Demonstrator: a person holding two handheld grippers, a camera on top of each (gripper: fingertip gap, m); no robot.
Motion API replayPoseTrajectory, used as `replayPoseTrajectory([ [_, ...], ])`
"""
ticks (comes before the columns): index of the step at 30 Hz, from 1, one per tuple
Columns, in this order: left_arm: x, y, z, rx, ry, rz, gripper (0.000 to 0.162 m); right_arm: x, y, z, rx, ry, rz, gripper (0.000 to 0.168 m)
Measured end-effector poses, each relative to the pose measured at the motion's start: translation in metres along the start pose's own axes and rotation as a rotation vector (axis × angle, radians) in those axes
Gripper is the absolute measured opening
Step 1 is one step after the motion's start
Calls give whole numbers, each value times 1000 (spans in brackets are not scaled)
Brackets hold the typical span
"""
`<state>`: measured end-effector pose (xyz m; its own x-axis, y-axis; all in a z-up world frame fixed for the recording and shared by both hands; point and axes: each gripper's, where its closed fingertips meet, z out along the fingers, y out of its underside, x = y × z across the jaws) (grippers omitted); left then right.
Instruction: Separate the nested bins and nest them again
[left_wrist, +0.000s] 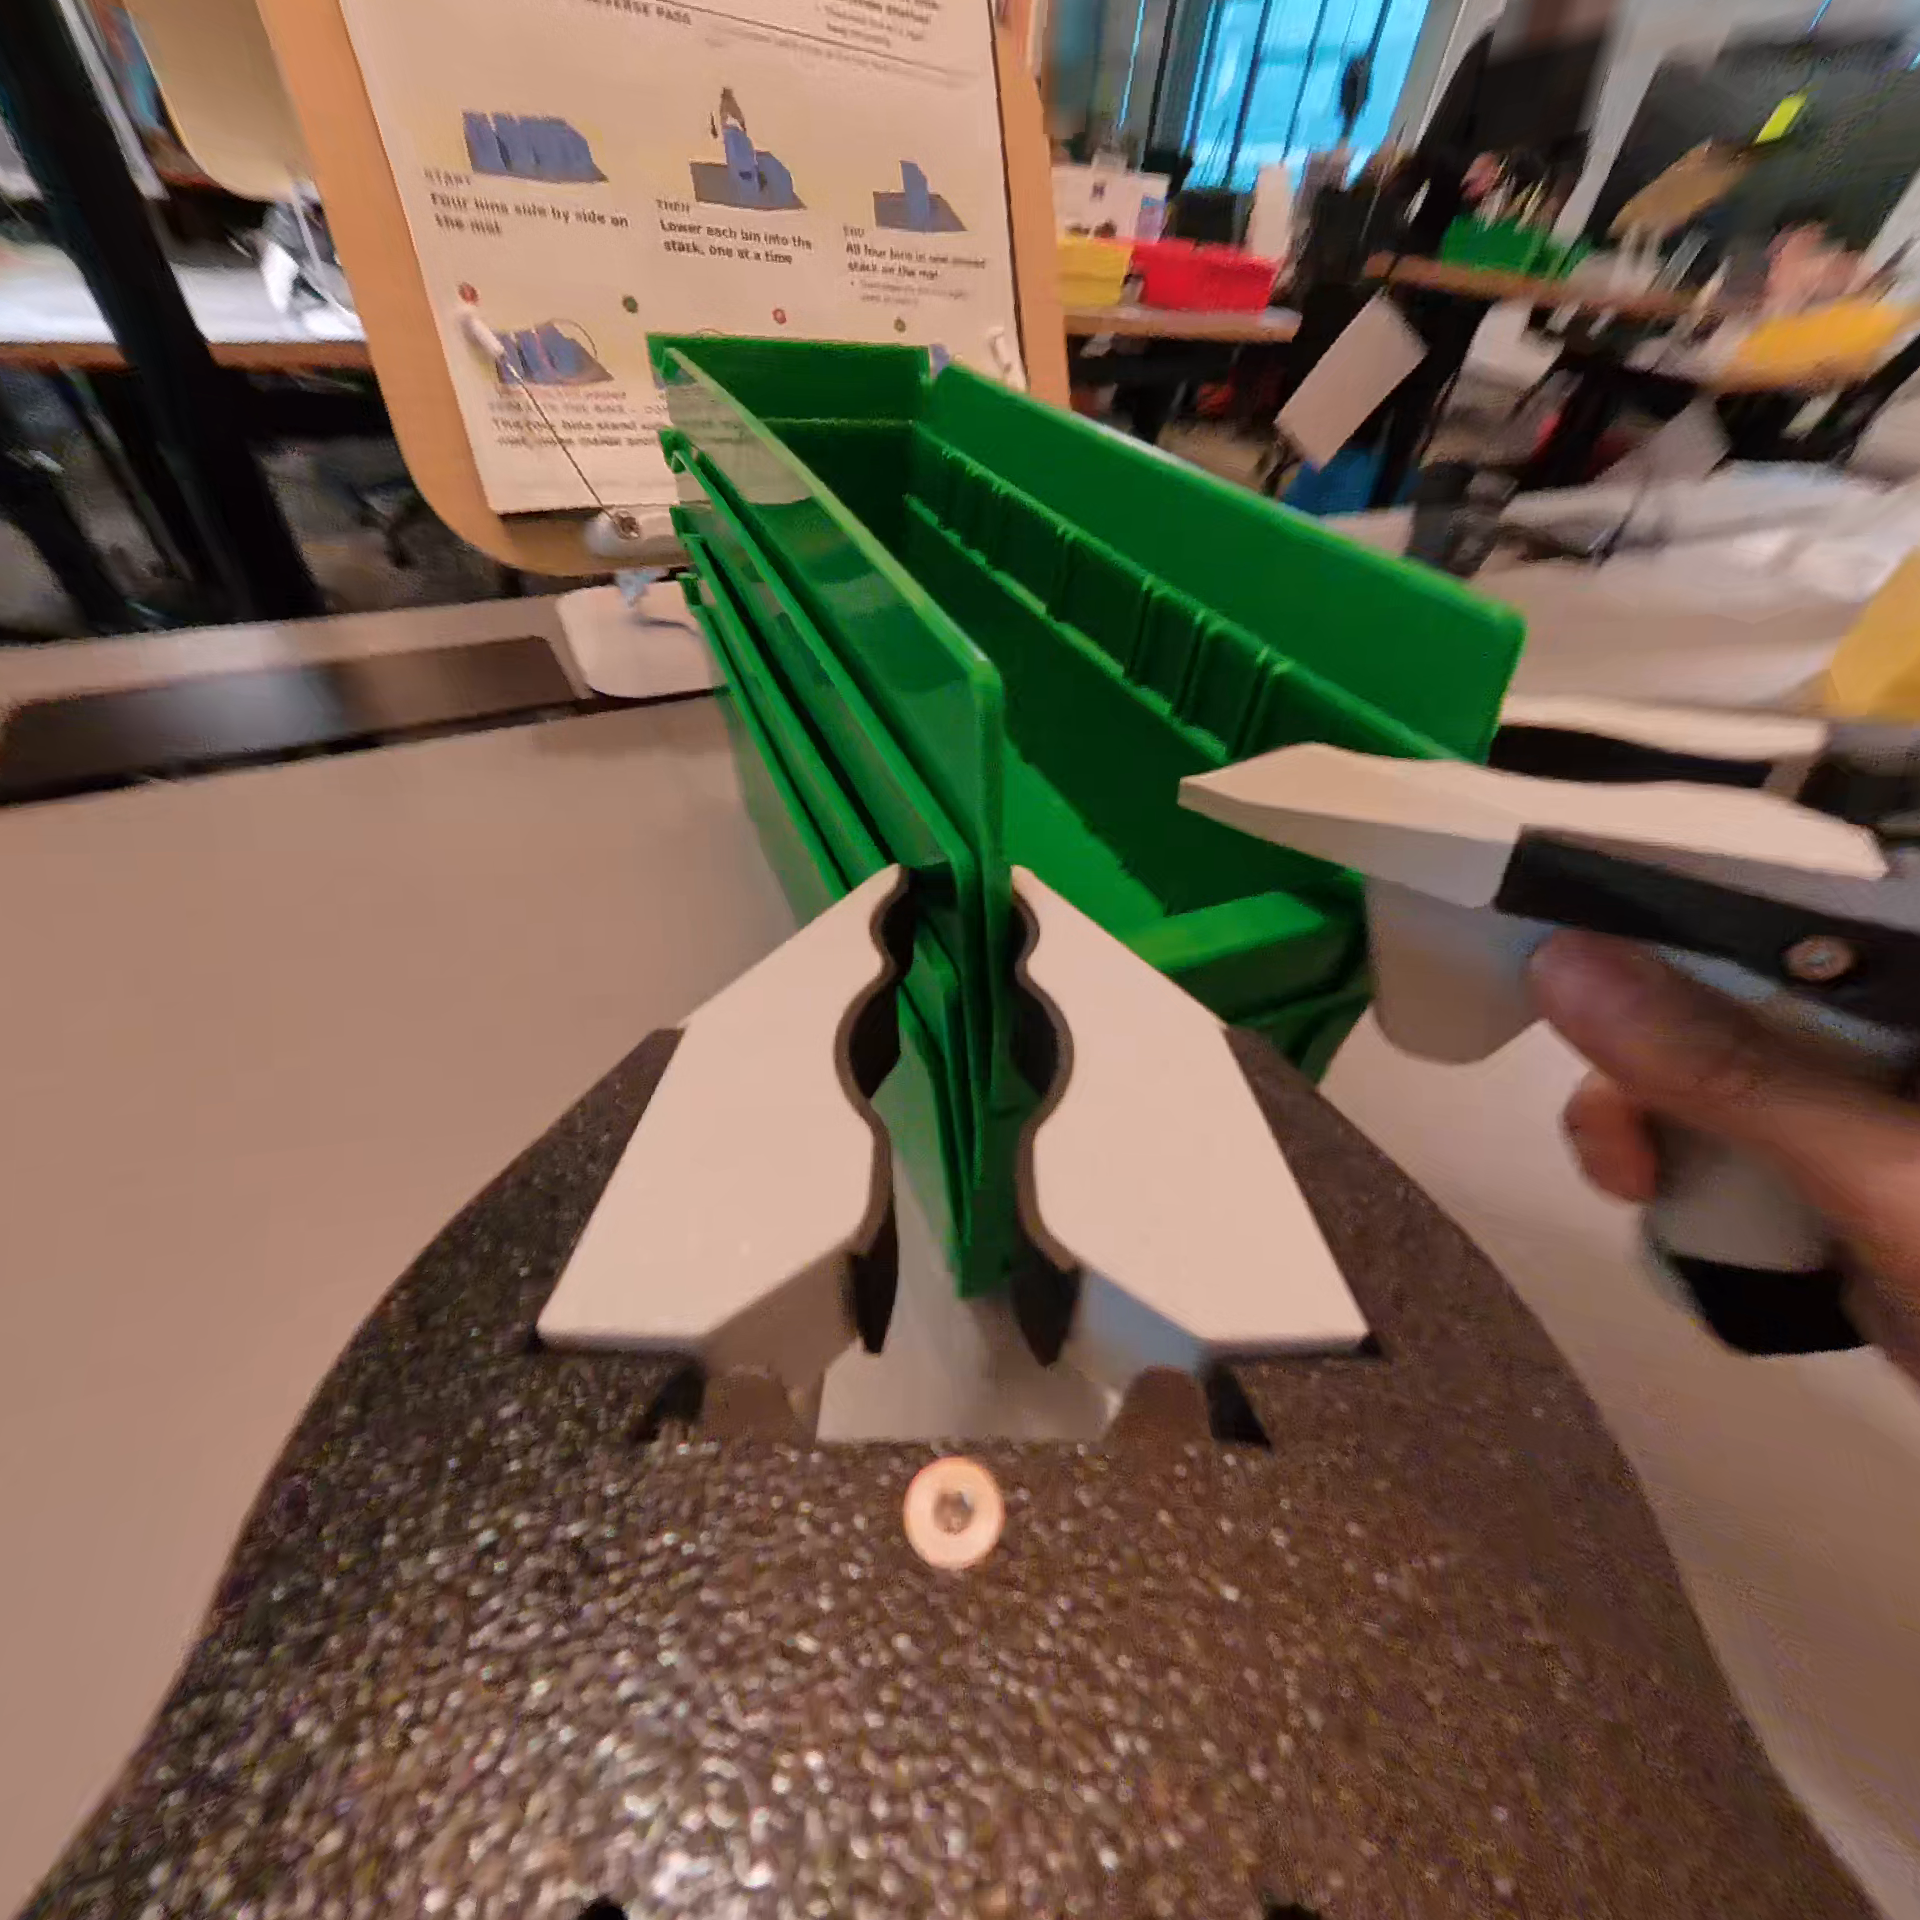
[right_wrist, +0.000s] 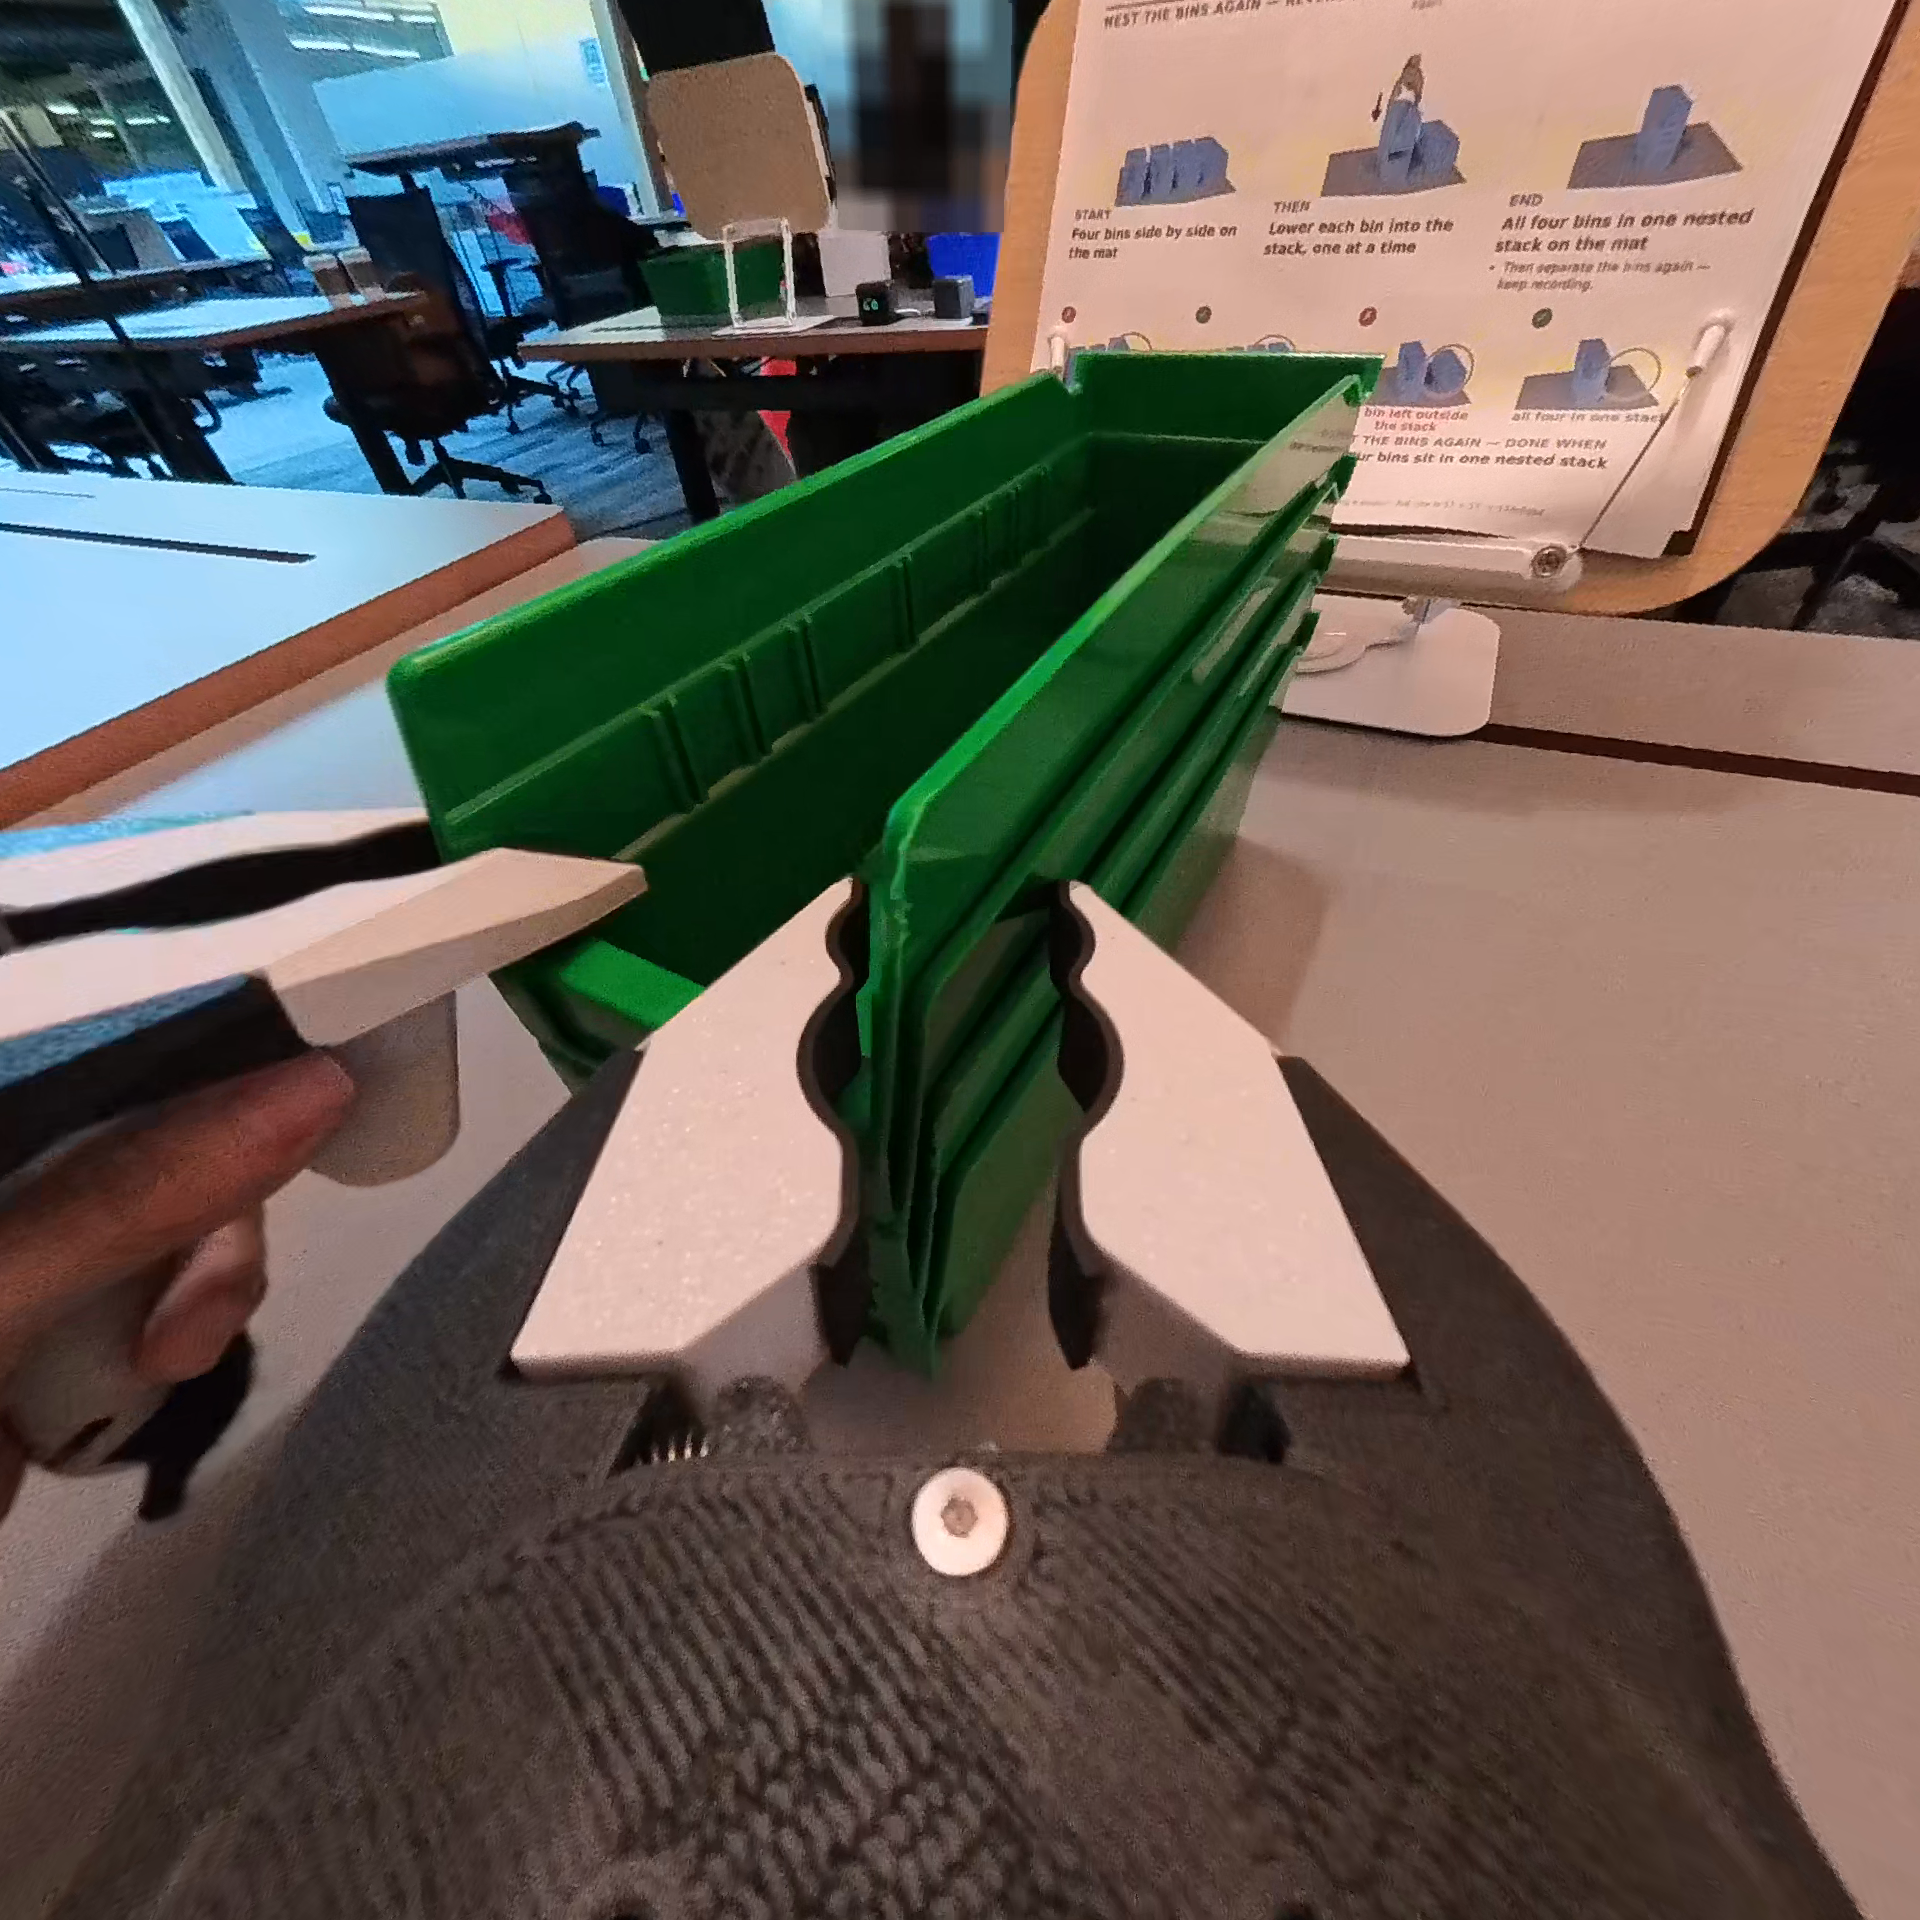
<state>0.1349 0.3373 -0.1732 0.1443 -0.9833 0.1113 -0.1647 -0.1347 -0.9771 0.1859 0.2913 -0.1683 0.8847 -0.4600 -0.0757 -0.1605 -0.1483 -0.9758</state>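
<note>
A stack of nested green bins (left_wrist: 1091, 665) stands on the pale grey table (left_wrist: 364, 987), just in front of an instruction sheet on a wooden stand (left_wrist: 707, 208) at the far edge. The left gripper (left_wrist: 956, 904) has its grey fingers drawn in narrow around the layered wall on the left side of the stack, and the right gripper (right_wrist: 961, 914) pinches the layered wall on the right side the same way. In each wrist view the other gripper reaches in from the side, with a person's hand (right_wrist: 125, 1226) wrapped around its handle.
</note>
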Motion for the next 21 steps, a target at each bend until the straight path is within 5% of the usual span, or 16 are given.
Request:
replayPoseTrajectory([
  [4, -6, 1, 2, -78, -95, 184, 11, 0, -1, 5, -4, -7, -8, 34],
  [15, -12, -2, 9, -106, -23, 116, 18, 1, -1, 16, -22, -25, 8, 36],
  [21, 1, -12, -3, -110, 120, 103, 43, -9, -20, 3, 17, -126, 127, 103],
])
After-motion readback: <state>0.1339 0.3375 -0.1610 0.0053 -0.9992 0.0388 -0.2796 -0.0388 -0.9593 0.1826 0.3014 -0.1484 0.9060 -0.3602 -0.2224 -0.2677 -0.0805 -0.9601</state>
